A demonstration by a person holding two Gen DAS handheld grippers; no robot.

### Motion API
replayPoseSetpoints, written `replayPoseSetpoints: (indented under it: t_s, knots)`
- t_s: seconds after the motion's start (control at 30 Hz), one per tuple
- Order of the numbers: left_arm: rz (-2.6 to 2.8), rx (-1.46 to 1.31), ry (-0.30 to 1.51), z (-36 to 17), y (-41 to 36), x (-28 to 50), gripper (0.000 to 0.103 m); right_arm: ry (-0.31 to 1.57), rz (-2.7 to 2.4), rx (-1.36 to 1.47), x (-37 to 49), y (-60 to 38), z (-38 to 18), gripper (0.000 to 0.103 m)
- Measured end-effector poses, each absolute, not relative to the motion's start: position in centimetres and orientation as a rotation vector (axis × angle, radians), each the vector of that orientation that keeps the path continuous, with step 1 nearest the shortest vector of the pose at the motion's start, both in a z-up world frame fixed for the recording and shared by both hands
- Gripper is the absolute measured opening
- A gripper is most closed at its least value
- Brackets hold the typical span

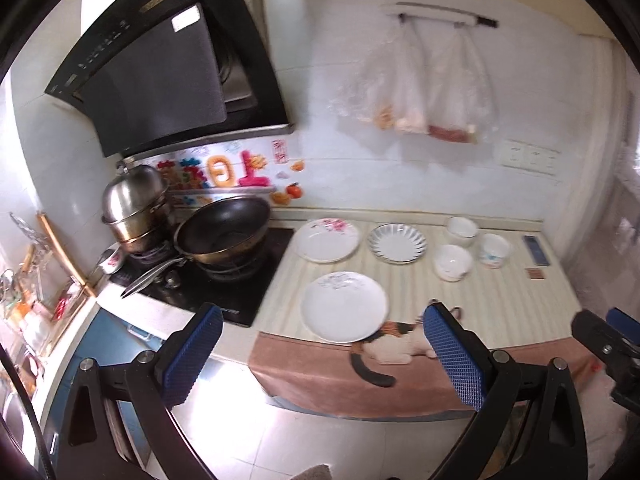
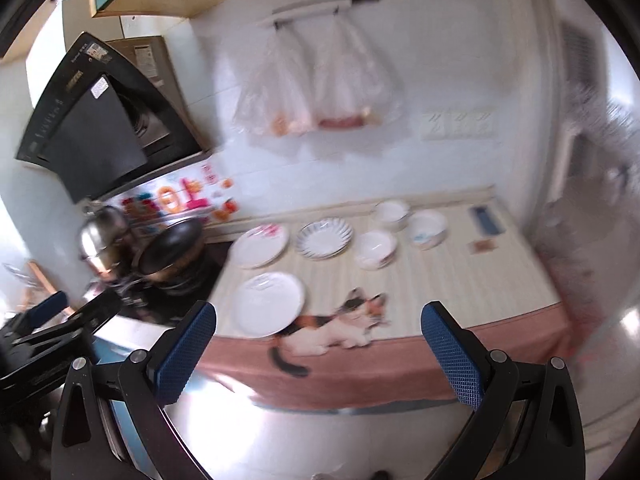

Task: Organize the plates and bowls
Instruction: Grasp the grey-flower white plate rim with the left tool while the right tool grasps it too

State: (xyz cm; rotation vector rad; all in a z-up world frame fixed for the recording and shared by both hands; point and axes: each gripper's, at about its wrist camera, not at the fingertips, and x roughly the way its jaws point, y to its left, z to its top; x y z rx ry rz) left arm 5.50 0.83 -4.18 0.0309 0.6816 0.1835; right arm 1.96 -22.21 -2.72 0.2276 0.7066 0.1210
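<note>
Nothing held: both grippers, left (image 1: 322, 354) and right (image 2: 320, 348), jaws spread. Plates (image 1: 344, 306) at 12 o'clock on table (image 1: 500, 296), bowls (image 1: 453, 262) at 1. Near plate overhangs the cloth edge; could be knocked off.

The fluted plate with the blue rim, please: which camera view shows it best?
The left wrist view shows the fluted plate best: its blue rim and ribs read sharply there, between the floral plate and the bowls. The right wrist view also shows it whole, but motion blur smears its edge.
</note>
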Motion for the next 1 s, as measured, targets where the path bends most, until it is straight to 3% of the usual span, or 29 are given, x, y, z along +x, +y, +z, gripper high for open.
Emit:
replayPoseSetpoints:
  t_s: [0.3,0.63,0.83,0.9,0.97,1.0]
  knots:
    - [0.294,-0.044,0.905,-13.7,6.5,15.7,0.103,0.972,0.238,0.255,14.0,-20.3,-14.3,0.103]
    - [0.169,-0.049,1.201,-27.8,12.8,31.3,0.103,1.216,0.218,0.289,30.5,-15.2,-30.0,0.103]
    - [0.038,-0.045,1.359,-34.1,13.8,37.5,0.081,1.313,0.199,0.325,37.7,-11.7,-36.9,0.099]
    - [-0.006,-0.058,1.406,-35.8,14.0,38.7,0.078,1.336,0.195,0.333,39.3,-10.8,-38.5,0.093]
    - [-0.037,-0.075,1.45,-37.2,14.1,39.6,0.066,1.37,0.198,0.345,40.9,-10.0,-40.2,0.078]
    - [-0.048,-0.086,1.469,-37.8,14.2,40.0,0.062,1.381,0.198,0.351,41.2,-10.0,-40.7,0.076]
